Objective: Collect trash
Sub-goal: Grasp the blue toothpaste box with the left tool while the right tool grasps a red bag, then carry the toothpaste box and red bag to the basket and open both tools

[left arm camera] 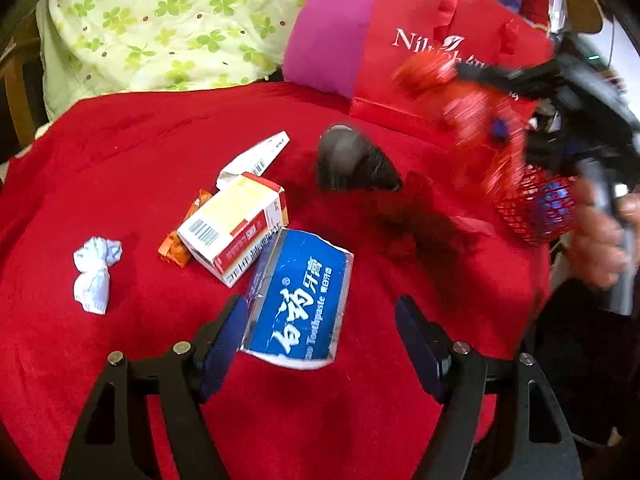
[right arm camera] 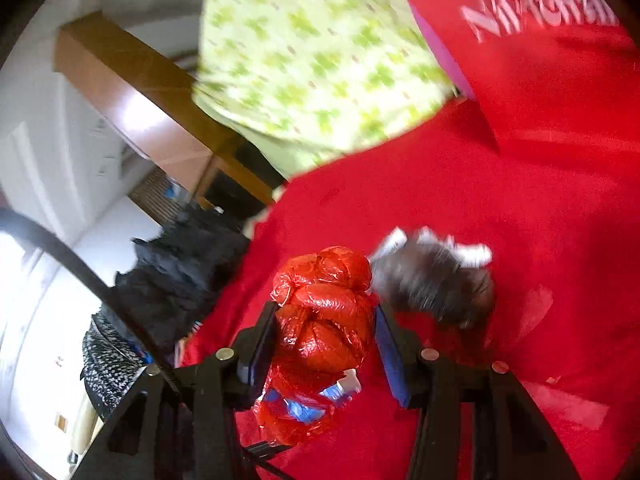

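Now, right hand-held gripper (right arm camera: 326,344): clamped on a crumpled red plastic bag (right arm camera: 328,308).
Left hand-held gripper (left arm camera: 320,344): jaws wide, empty, around blue toothpaste box (left arm camera: 300,300).
Surface: red blanket (left arm camera: 120,152).

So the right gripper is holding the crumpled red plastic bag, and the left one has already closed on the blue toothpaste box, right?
Not quite. The left wrist view shows the left gripper open around the blue toothpaste box, not closed on it. The right gripper does hold the red plastic bag.

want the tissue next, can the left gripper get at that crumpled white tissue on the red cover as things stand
Probably yes: the left gripper is open around the blue toothpaste box, not gripping it, and the crumpled white tissue lies alone on the red cover.
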Action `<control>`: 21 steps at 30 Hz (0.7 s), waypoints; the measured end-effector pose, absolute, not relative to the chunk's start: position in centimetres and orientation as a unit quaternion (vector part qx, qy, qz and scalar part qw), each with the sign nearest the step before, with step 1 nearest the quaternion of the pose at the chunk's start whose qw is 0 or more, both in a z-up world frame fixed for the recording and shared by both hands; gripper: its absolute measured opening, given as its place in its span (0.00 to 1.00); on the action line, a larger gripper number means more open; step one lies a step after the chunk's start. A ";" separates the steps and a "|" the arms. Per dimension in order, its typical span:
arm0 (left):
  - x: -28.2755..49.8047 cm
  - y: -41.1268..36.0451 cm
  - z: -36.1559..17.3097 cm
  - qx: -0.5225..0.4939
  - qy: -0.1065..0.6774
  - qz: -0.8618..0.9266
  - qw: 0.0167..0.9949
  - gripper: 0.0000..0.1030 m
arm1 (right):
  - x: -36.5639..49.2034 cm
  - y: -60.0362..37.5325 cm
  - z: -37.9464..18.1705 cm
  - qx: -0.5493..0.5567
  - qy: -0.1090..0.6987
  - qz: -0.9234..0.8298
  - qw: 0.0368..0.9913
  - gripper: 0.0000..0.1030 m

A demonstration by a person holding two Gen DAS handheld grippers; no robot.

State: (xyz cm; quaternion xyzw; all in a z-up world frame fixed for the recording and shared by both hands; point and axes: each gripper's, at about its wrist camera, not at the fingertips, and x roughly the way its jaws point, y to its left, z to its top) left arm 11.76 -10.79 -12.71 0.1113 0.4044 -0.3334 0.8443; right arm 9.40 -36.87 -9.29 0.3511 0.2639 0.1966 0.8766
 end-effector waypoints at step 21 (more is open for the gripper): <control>14.1 -12.2 -16.0 0.111 0.415 -0.280 0.859 0.67 | 10.2 -35.3 -10.3 0.331 0.296 0.152 0.883 0.49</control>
